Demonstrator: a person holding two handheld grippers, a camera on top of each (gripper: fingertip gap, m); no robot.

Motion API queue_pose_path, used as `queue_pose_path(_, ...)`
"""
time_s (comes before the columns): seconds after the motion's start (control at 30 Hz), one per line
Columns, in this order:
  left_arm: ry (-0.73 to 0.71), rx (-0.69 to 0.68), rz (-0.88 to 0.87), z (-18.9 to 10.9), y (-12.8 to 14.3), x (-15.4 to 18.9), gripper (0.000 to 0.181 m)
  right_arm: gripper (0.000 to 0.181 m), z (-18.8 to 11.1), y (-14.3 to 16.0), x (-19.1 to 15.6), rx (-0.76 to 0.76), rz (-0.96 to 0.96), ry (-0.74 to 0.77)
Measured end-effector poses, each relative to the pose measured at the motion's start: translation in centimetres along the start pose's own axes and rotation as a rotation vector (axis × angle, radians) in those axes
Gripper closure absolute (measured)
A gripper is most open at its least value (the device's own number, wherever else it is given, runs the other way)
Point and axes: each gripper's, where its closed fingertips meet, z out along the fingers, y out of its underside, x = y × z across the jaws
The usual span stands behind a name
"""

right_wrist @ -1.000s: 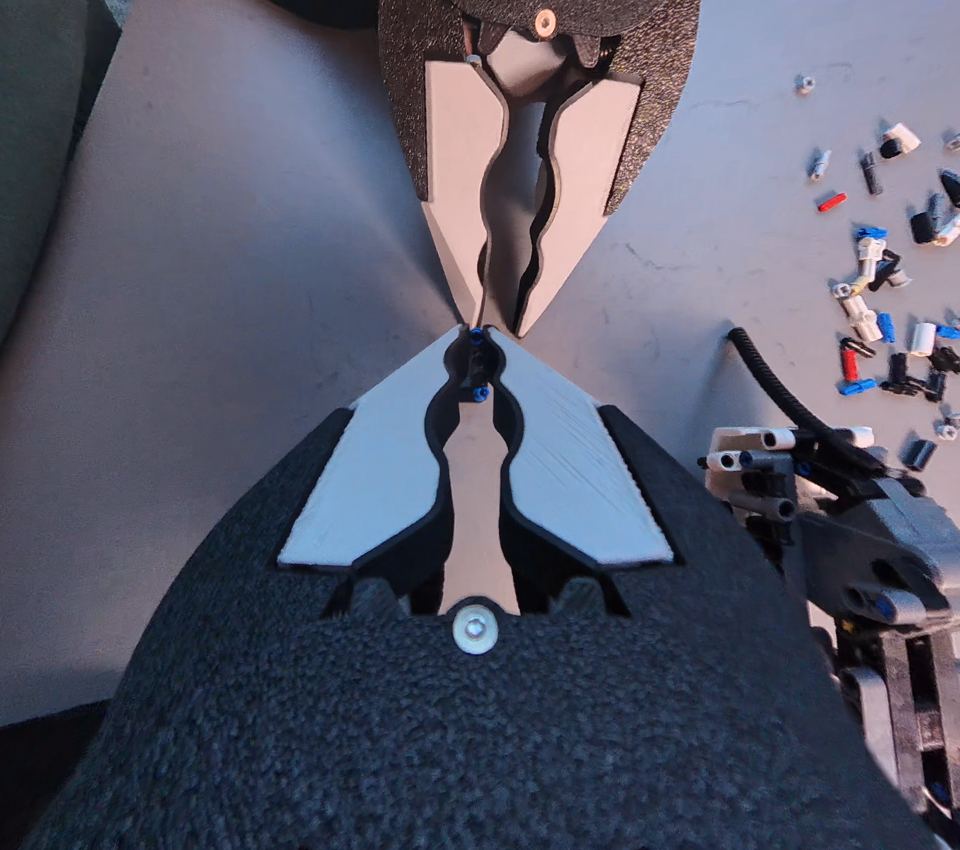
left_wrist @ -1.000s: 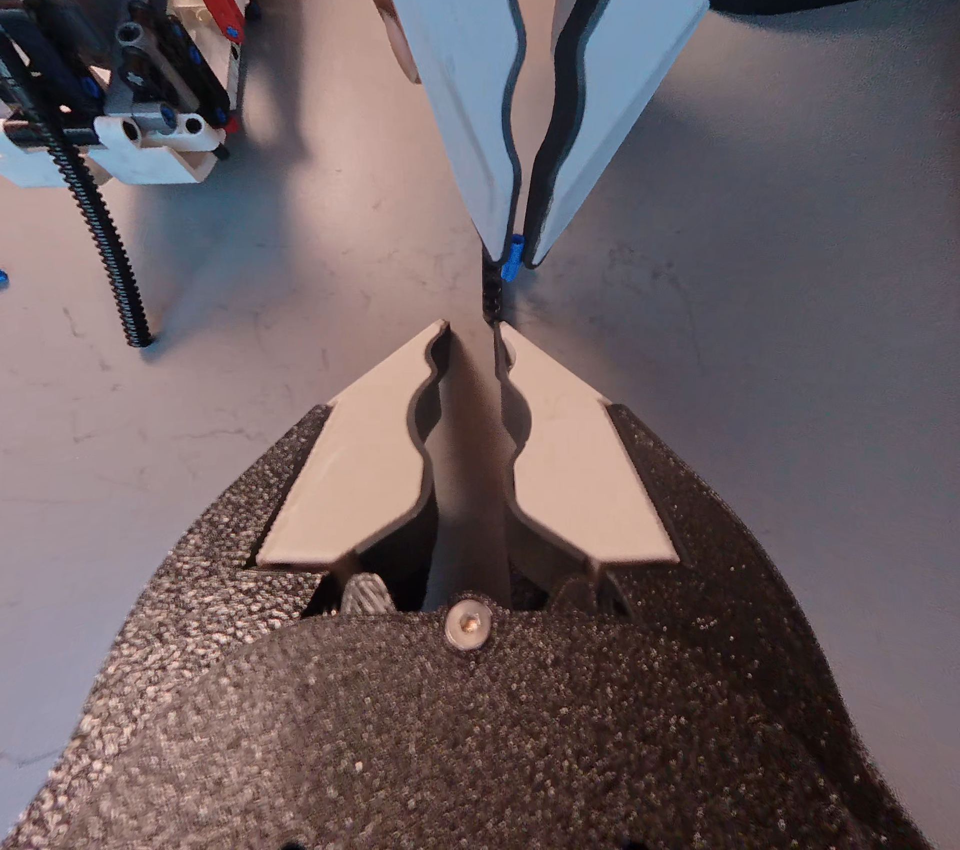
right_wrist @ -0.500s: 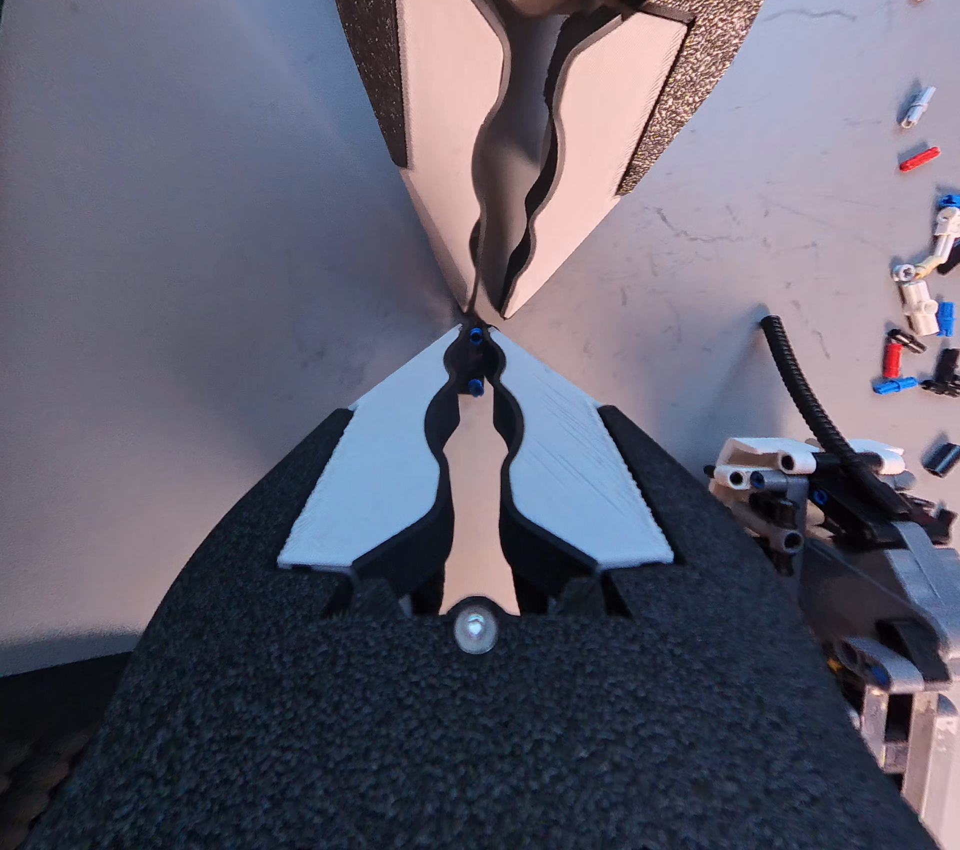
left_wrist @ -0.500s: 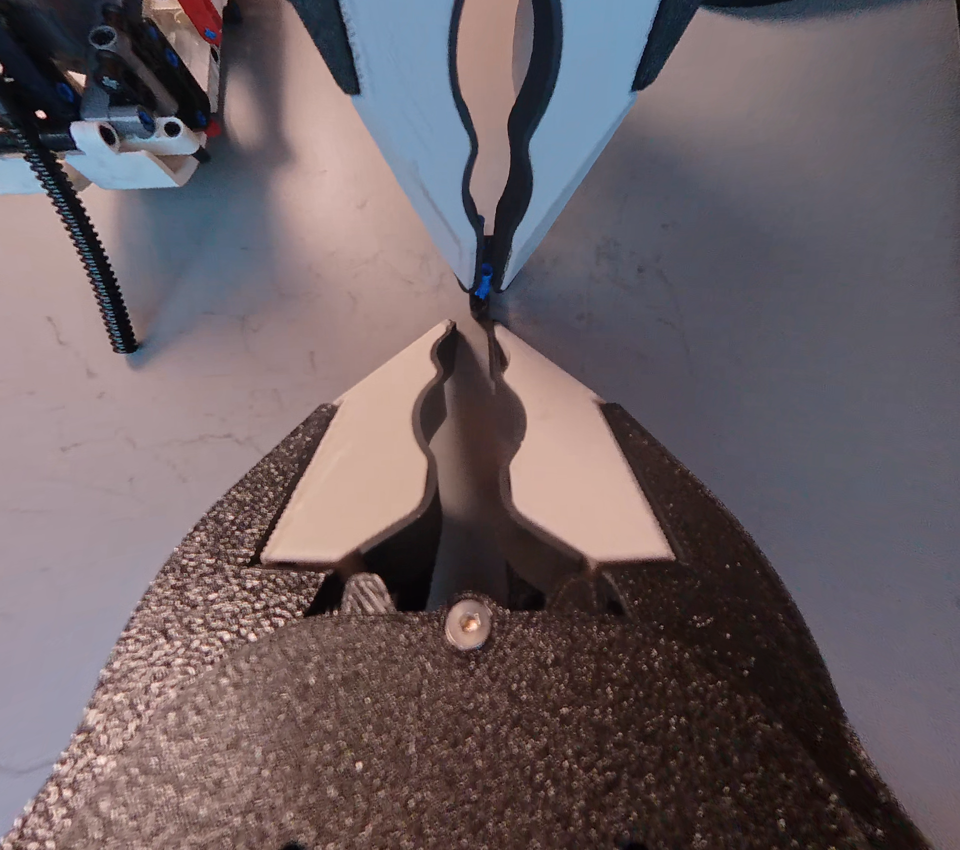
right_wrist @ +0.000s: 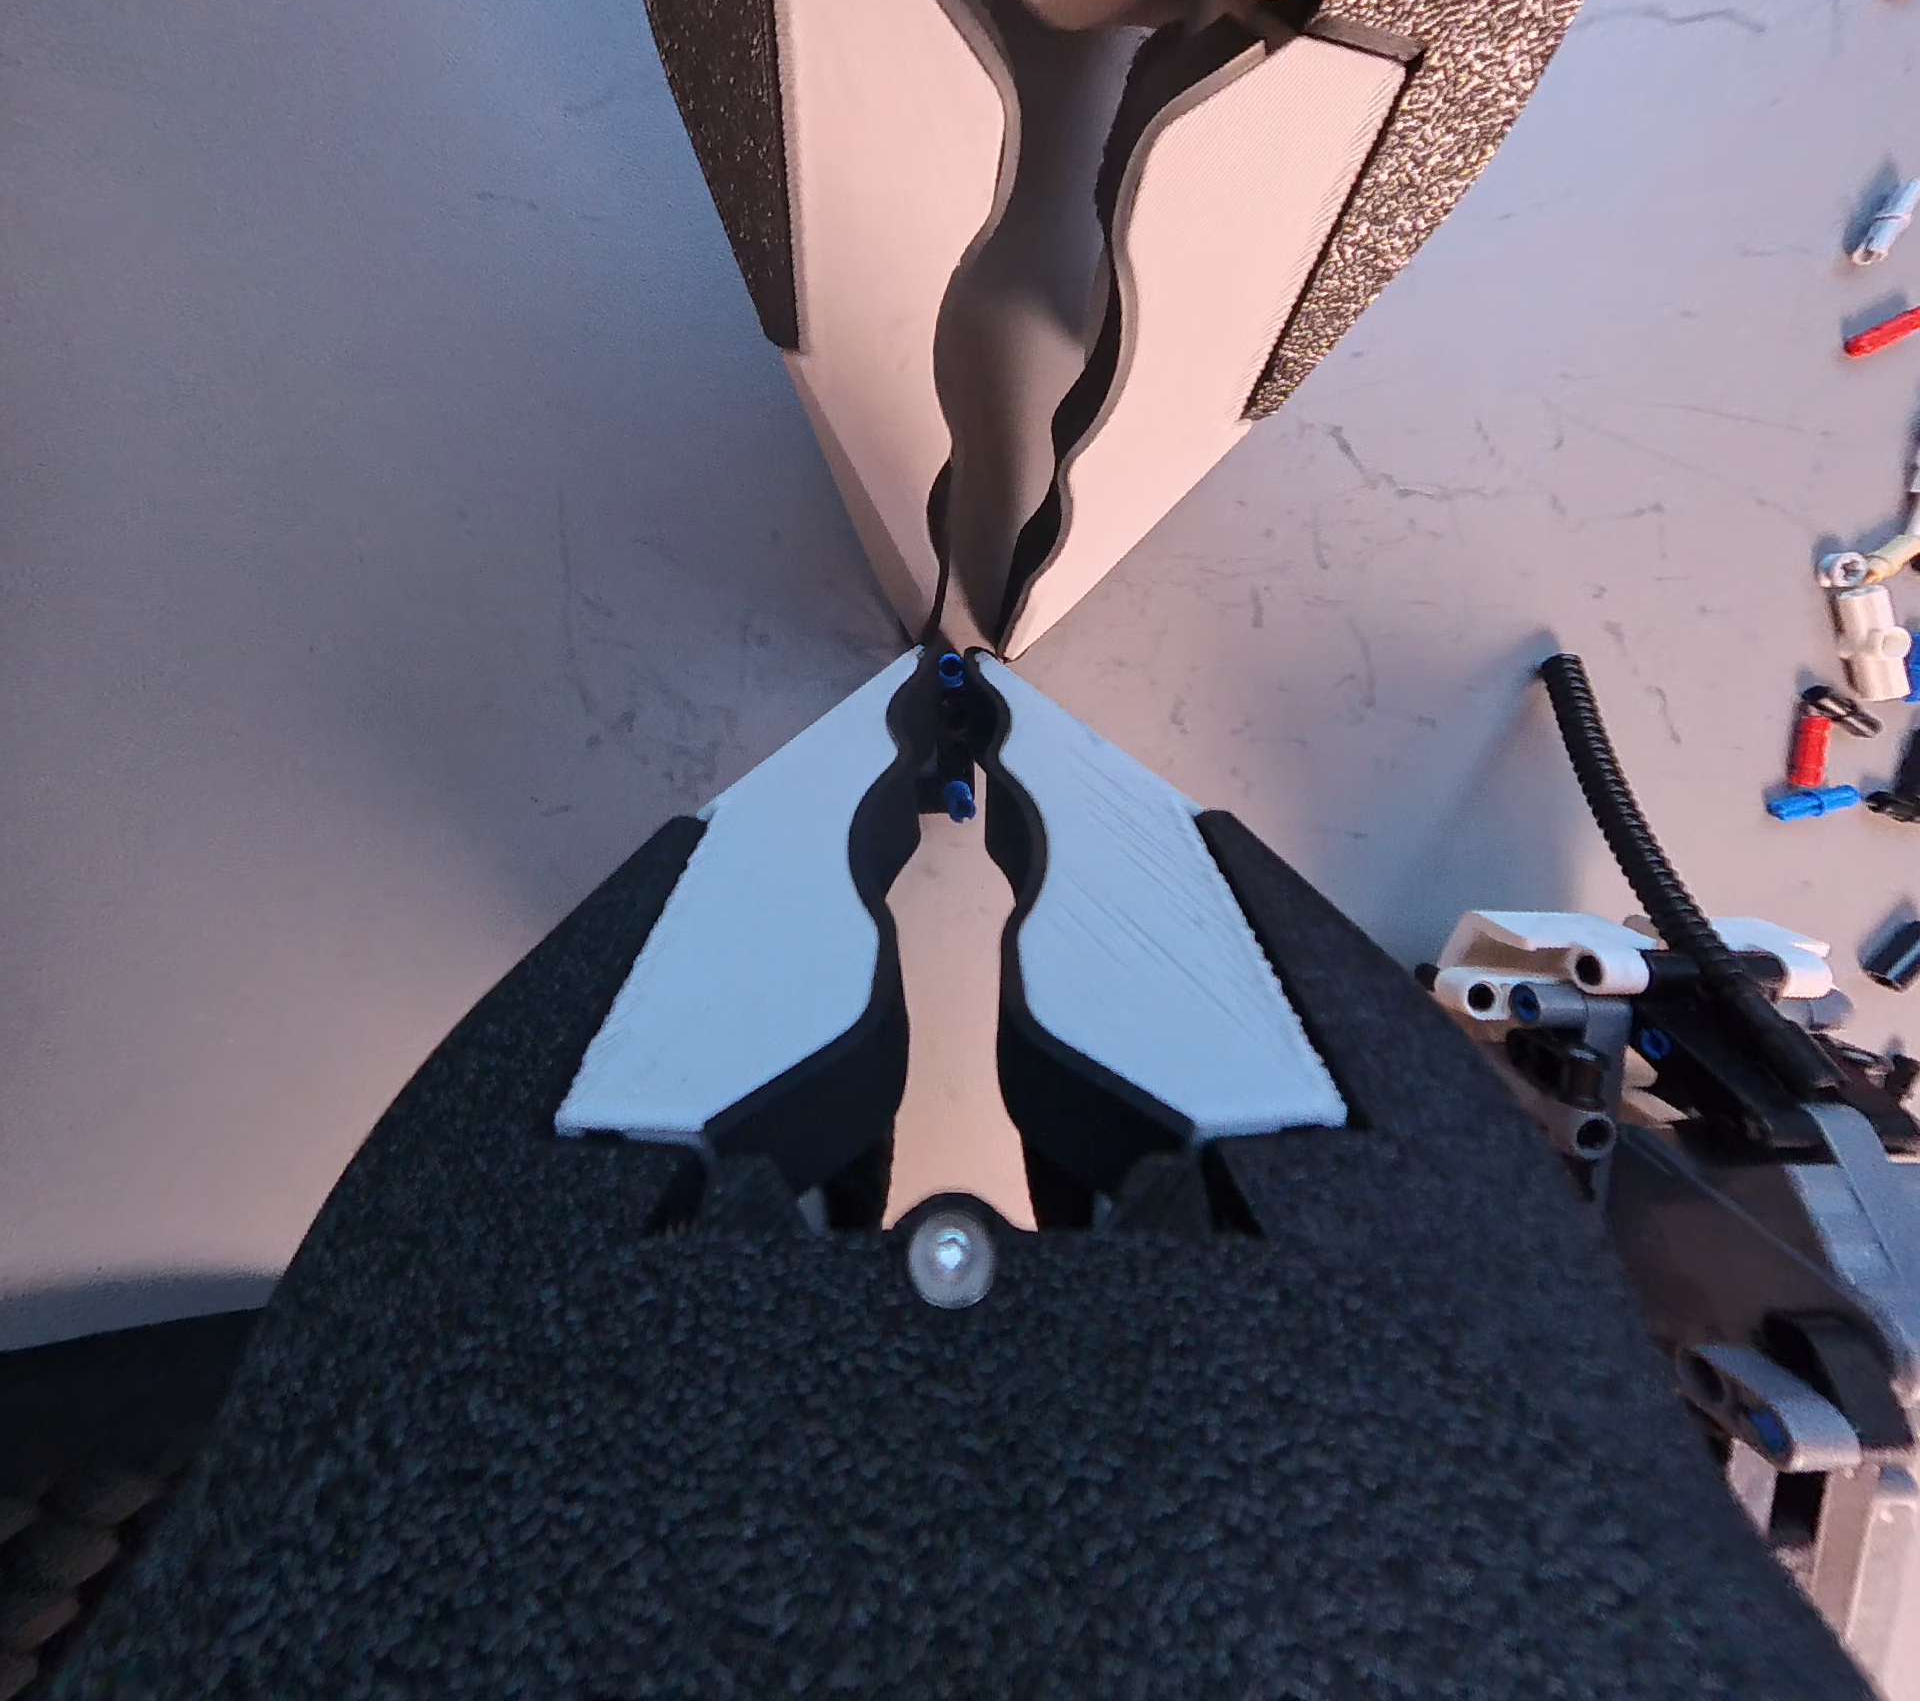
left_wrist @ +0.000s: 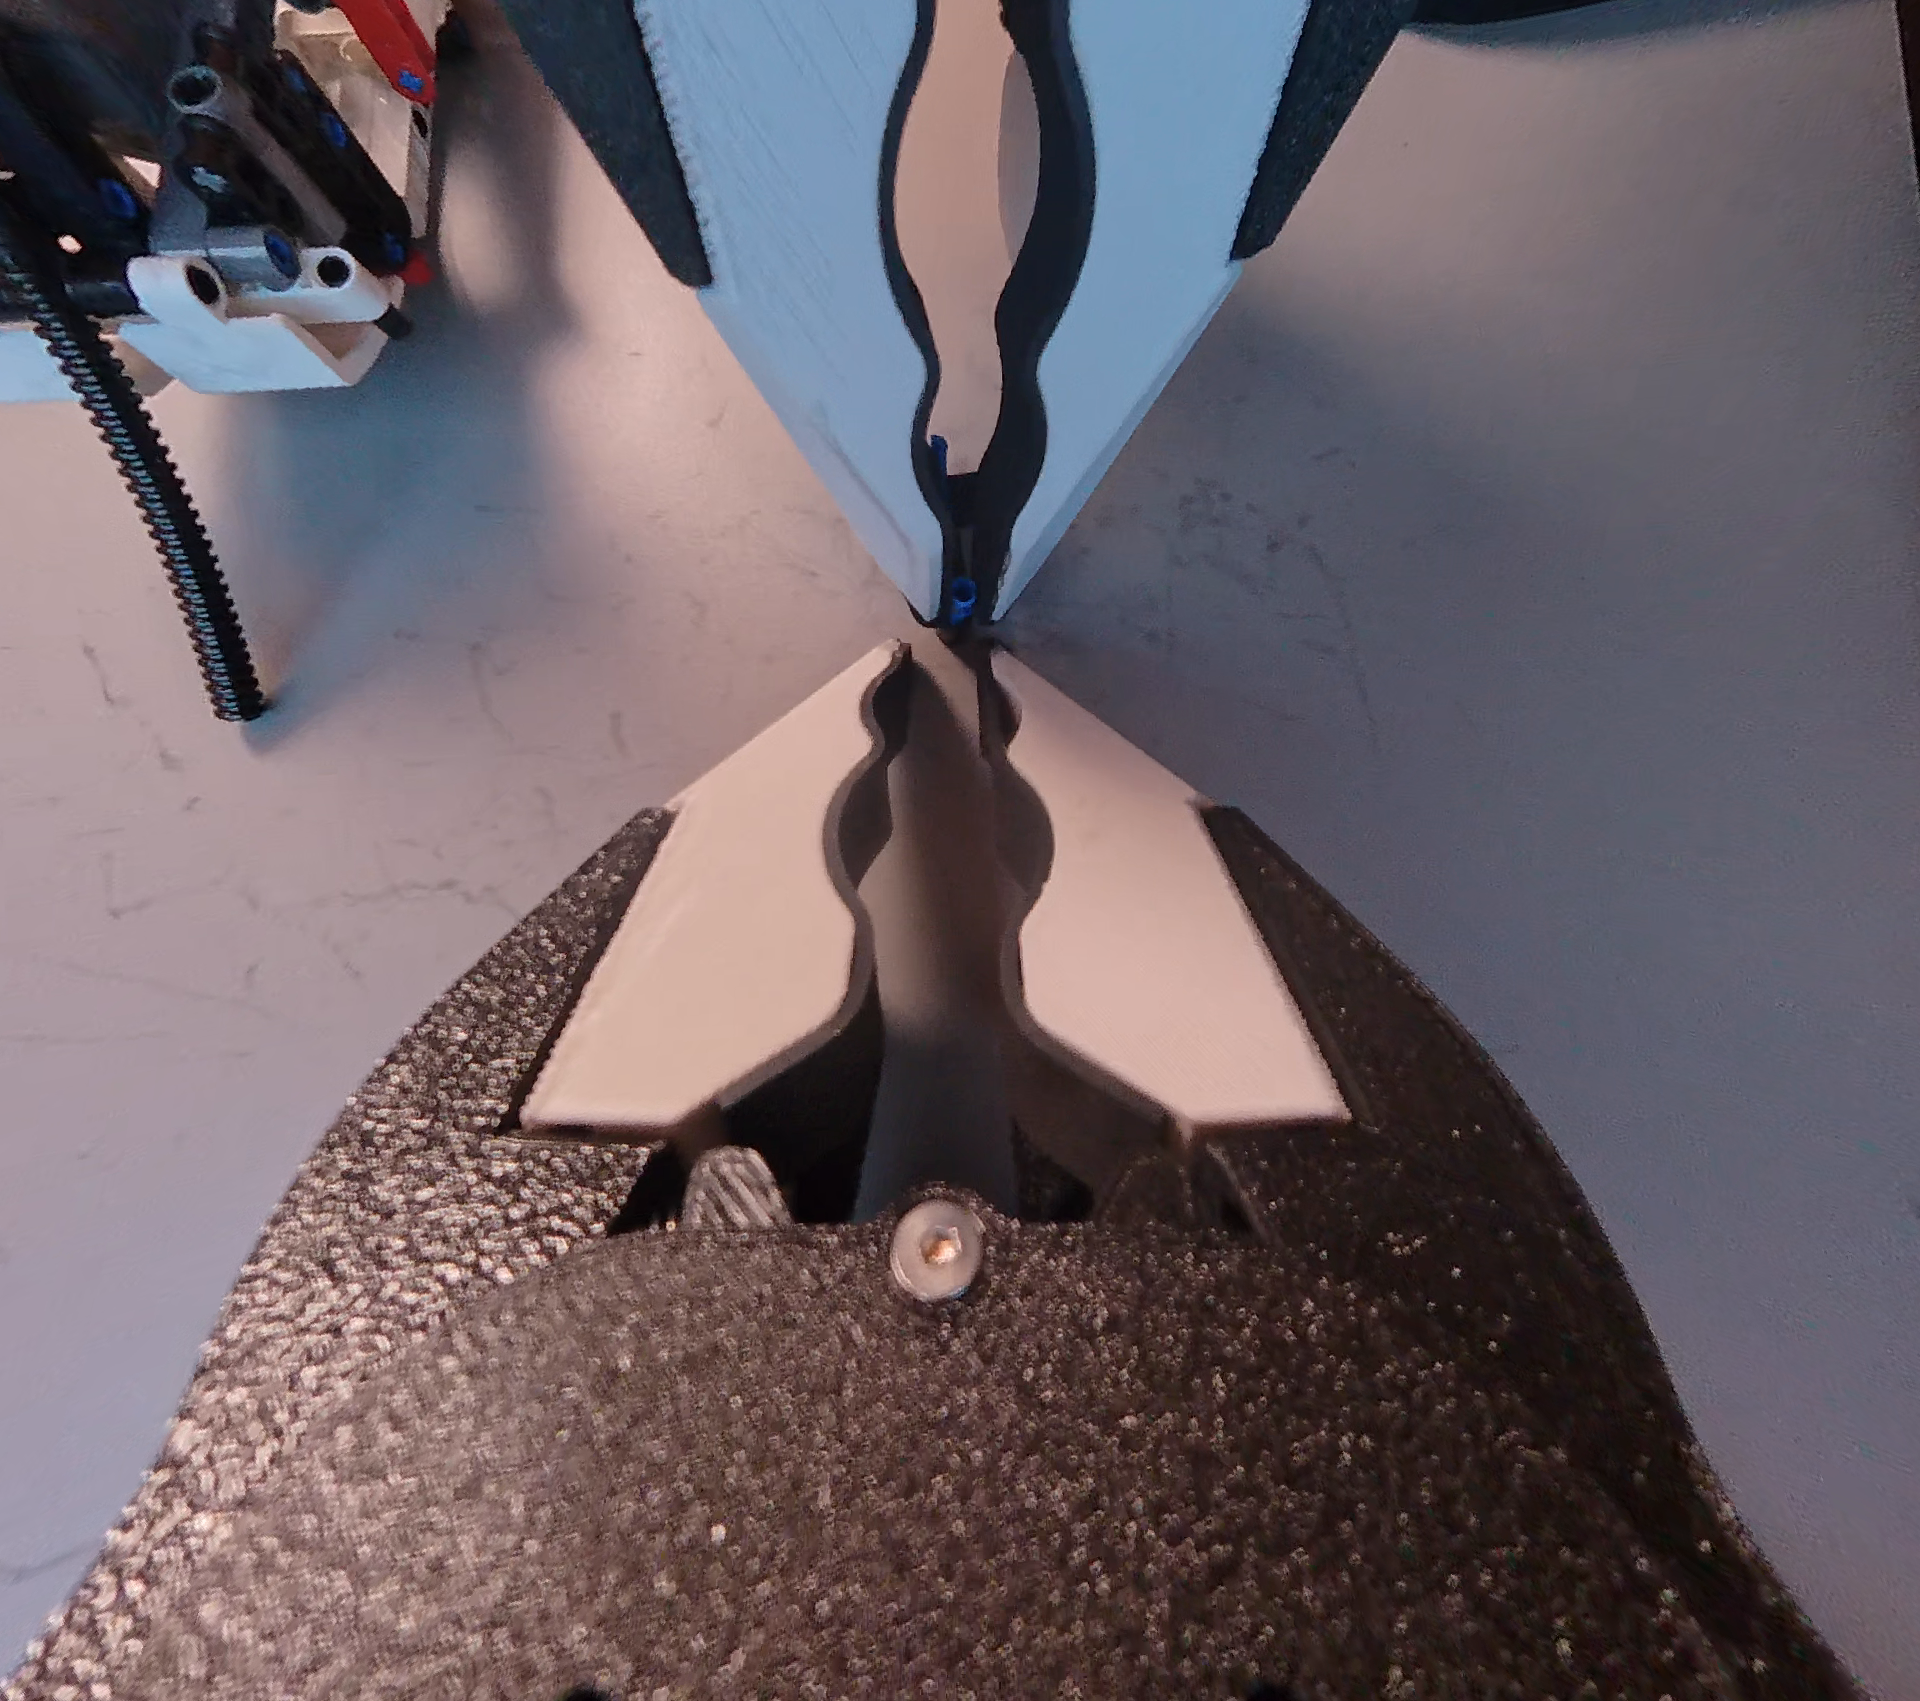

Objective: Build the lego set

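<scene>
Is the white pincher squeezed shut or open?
Shut. The right gripper pinches a small black piece with blue pins between its tips.

Two grippers meet tip to tip — the left gripper and the right gripper — beside one part-built model with one black ribbed hose, two blue pins showing between the right fingers.
</scene>
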Motion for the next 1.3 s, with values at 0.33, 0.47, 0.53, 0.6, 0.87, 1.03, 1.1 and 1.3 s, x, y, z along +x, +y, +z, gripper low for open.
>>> queue_pose_path(0.33, -0.002, -0.001, 0.001, 0.0, 0.0, 0.1, 0.171, 0.177, 0.2, 1.0, -0.2, 0.078, 0.011, -0.058)
queue_pose_path(0.47, 0.005, 0.000, -0.005, 0.0, 0.0, 0.1, 0.172, 0.177, 0.2, 1.0, -0.2, 0.075, 0.008, -0.052)
queue_pose_path(0.53, 0.009, 0.001, -0.010, 0.0, 0.0, 0.1, 0.172, 0.177, 0.2, 1.0, -0.2, 0.028, -0.021, -0.053)
queue_pose_path(0.6, 0.007, 0.001, -0.008, 0.0, 0.0, 0.1, 0.172, 0.177, 0.2, 1.1, -0.2, -0.006, -0.038, -0.062)
queue_pose_path(0.87, 0.003, 0.001, -0.013, 0.0, 0.0, 0.1, 0.172, 0.176, 0.4, 0.6, -0.3, 0.009, -0.023, -0.008)
queue_pose_path(1.03, 0.003, 0.001, -0.014, 0.0, 0.0, 0.1, 0.172, 0.144, 0.1, 0.6, -0.4, 0.037, -0.008, 0.047)
queue_pose_path(1.1, 0.003, 0.001, -0.014, 0.0, 0.0, 0.1, 0.172, 0.146, -0.1, 0.5, -0.6, 0.040, -0.033, 0.071)
queue_pose_path(1.3, 0.006, 0.000, -0.016, 0.0, 0.0, 0.1, 0.172, 0.174, -0.8, -0.2, -0.4, 0.070, -0.086, 0.166)
